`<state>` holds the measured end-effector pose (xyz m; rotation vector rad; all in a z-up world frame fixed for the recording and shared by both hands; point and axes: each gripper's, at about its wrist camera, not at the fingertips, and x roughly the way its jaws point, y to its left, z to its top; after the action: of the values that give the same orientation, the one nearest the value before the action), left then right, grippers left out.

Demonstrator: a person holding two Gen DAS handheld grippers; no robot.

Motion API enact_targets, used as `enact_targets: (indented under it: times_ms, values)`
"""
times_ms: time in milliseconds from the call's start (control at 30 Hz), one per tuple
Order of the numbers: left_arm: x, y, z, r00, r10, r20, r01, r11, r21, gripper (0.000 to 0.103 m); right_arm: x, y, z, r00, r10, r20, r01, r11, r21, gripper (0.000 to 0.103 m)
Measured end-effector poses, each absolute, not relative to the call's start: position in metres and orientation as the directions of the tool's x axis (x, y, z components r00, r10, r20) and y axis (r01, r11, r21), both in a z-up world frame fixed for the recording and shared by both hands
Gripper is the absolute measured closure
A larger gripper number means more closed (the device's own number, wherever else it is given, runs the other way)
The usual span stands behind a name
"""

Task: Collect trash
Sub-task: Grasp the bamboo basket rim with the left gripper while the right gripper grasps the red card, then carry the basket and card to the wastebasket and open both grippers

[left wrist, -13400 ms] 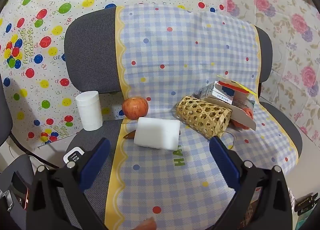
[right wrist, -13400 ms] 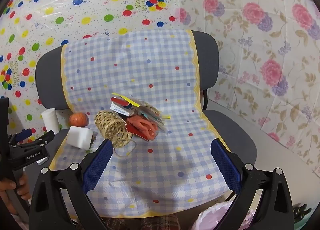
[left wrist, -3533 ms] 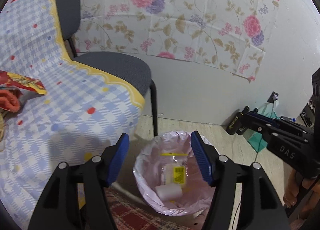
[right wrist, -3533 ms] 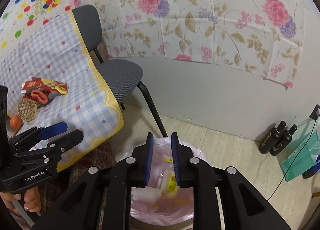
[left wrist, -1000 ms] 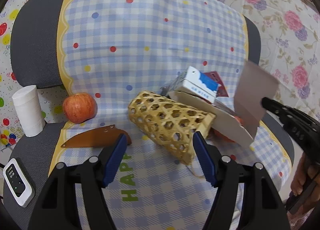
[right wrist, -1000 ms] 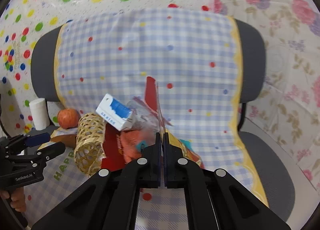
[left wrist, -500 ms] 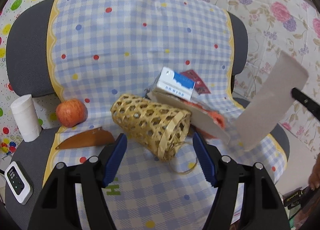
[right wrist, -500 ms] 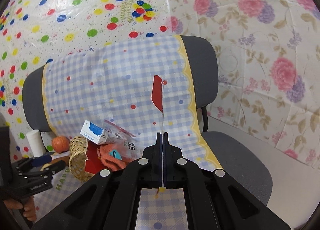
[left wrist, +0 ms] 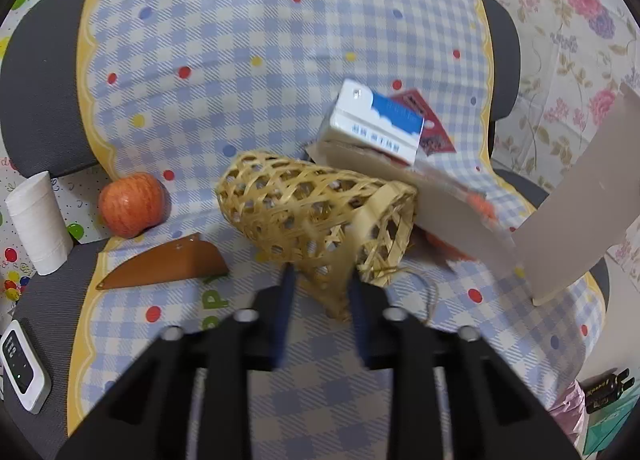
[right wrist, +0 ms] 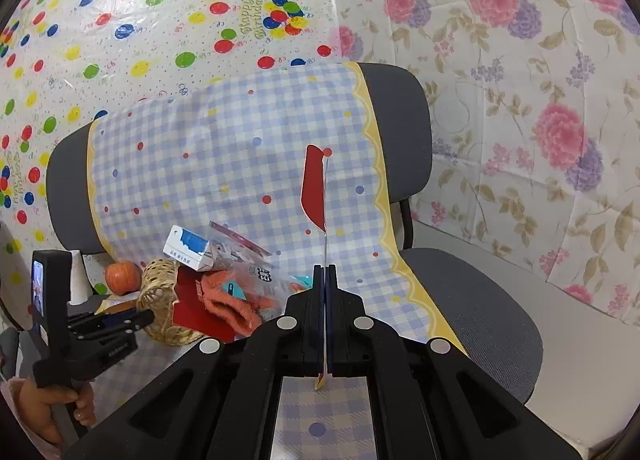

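Lying on its side on the checked cloth (left wrist: 280, 39), bamboo basket (left wrist: 304, 207) mouth to the right, left tongs (left wrist: 320, 280) closing around its rim; right tongs (right wrist: 325, 272) pinching upright red card (right wrist: 314, 187).

A blue-and-white checked cloth (left wrist: 260, 43) (dotted red, yellow and blue, edged in yellow) drapes the grey chair (left wrist: 36, 71). On it lie a tan woven basket (left wrist: 304, 211), a red-orange apple (left wrist: 131, 204) and a white-and-blue carton (left wrist: 376, 123).
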<state>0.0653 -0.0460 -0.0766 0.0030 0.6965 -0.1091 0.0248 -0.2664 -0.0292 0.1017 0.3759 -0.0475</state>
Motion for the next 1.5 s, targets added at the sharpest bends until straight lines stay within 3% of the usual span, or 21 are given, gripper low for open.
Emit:
enact_targets:
  times_ms: [200, 633, 1100, 1500]
  values:
    - [0.039, -0.021, -0.048, 0.819, -0.066, -0.57, 0.057, 0.998, -0.035, 0.1, 0.015, -0.259, -0.022, 0.937, -0.026, -0.35, 0.058, 0.995, 0.08, 0.102]
    - [-0.021, 0.016, 0.016, 0.901, -0.041, -0.432, 0.0, 0.996, -0.094, 0.1, -0.014, -0.241, -0.003, 0.948, -0.028, -0.318, 0.049, 0.997, 0.057, 0.102]
    - [-0.035, -0.054, 0.01, 0.844, -0.297, -0.446, 0.247, 0.954, -0.168, 0.1, -0.064, -0.267, -0.011, 0.934, -0.111, -0.341, 0.139, 0.988, 0.06, 0.102]
    - [-0.063, -0.158, -0.014, 0.718, -0.511, -0.473, 0.514, 0.847, -0.136, 0.1, -0.136, -0.309, -0.019, 0.891, -0.281, -0.357, 0.308, 0.951, 0.019, 0.102]
